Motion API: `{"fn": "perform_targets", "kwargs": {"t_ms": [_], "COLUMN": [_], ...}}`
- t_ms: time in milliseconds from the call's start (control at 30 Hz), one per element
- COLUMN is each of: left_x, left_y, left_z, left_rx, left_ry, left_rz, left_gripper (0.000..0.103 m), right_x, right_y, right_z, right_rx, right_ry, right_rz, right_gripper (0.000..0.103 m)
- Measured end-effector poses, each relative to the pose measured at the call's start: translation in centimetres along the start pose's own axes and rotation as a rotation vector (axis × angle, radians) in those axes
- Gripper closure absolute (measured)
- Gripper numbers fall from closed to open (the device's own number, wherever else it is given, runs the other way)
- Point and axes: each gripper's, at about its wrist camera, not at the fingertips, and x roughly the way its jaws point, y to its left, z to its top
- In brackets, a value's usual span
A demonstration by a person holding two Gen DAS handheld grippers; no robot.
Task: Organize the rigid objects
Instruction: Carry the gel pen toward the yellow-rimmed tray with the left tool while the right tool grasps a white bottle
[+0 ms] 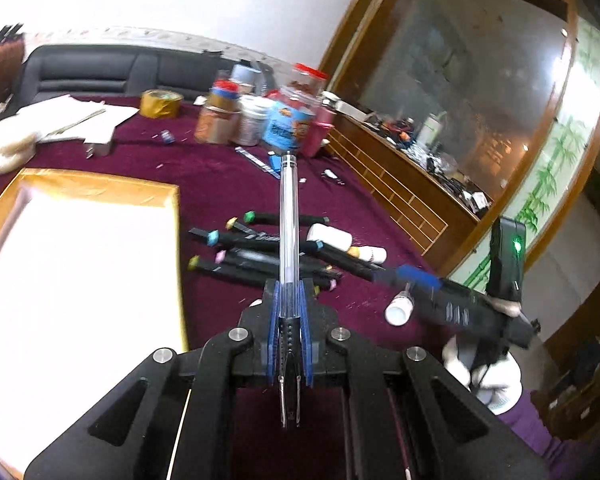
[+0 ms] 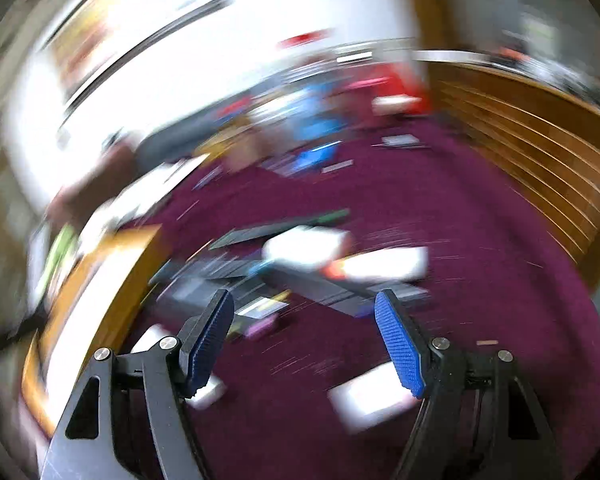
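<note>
My left gripper is shut on a clear plastic pen that sticks straight out ahead, above the maroon table. Below it lies a pile of black markers with coloured caps and small white bottles. My right gripper is open and empty, low over the same markers and white bottles; its view is heavily blurred. The right gripper also shows in the left wrist view, at the right of the pile, held by a white-gloved hand.
A gold-rimmed white box sits left of the markers. Jars and tins, a roll of gold tape and papers stand at the far side. A wooden cabinet borders the table's right edge.
</note>
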Motion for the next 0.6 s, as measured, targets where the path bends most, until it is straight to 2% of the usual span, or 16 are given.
{"fn": "perform_targets", "kwargs": {"t_ms": [67,167,267,300,333,367,433,600], "left_x": [-0.8,-1.6,-3.1,-3.6,-4.0,-4.3,-4.8,-4.7], "left_y": [1.1,2.9,4.6,5.0,5.4,5.8,6.6,8.8], "left_z": [-0.5,-1.5,-2.4,-2.6,-2.8,-3.0,-3.2,-3.3], "left_rx": [-0.026,-0.072,-0.109,-0.114,-0.118,-0.123,-0.133,-0.166], "left_ry": [-0.003,-0.003,-0.006,-0.007,-0.008,-0.007,-0.005,0.021], "left_rz": [0.009,0.027,0.051,0.062,0.073,0.083,0.098,0.131], "left_gripper": [0.096,0.096,0.096,0.096,0.096,0.096,0.096,0.096], "right_x": [1.7,4.4,6.8,7.5,7.9,8.6,8.5,7.4], "right_y": [3.5,8.0,10.4,10.8,11.2,11.5,11.4,11.0], "right_z": [-0.9,-2.0,-2.5,-2.4,-2.7,-2.7,-3.1,-2.4], "right_rx": [-0.125,-0.305,-0.391,-0.408,-0.419,-0.422,-0.412,-0.309], "right_ry": [0.09,0.162,0.215,0.228,0.241,0.266,0.286,0.273], "right_rz": [0.074,0.063,0.049,0.035,0.028,0.033,0.042,0.099], "right_gripper": [0.035,0.035,0.035,0.037,0.048,0.063,0.075,0.076]}}
